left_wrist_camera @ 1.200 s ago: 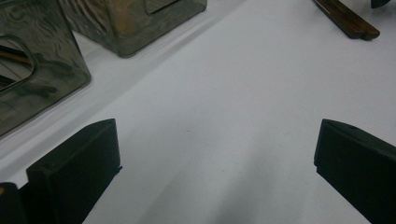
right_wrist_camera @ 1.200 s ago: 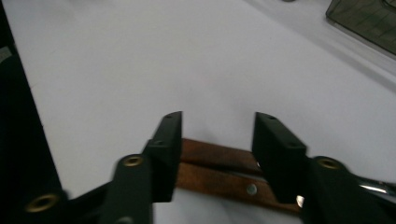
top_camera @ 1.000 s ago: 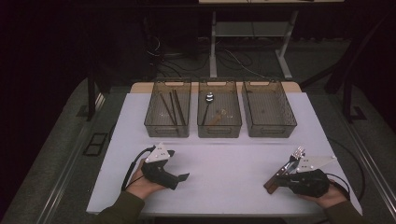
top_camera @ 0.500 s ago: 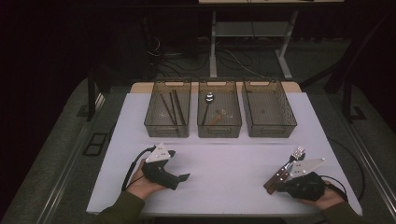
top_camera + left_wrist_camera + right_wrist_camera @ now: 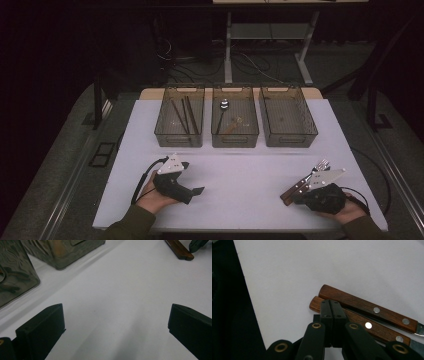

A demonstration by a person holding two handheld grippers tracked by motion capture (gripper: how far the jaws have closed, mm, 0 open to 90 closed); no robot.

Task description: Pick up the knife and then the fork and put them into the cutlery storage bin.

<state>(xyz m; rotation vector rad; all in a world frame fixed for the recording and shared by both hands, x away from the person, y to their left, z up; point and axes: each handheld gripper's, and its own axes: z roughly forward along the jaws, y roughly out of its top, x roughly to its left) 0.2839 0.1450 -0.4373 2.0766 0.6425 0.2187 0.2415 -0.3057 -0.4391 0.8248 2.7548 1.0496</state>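
Two pieces of cutlery with wooden handles lie side by side at the front right of the white table; fork tines show at their far end. My right gripper rests over the handle ends, held by a hand. In the right gripper view its jaws are pressed together above the nearer handle, beside the other handle, with nothing between them. My left gripper lies at the front left in a hand, open; its jaws stand wide apart over bare table.
Three clear bins stand in a row at the back: the left bin holds dark sticks, the middle bin a spoon and a wooden piece, and the right bin shows nothing inside. A handle end shows far off in the left gripper view.
My right gripper has shifted slightly toward the front edge, over the handle ends. The left gripper has stayed where it was.
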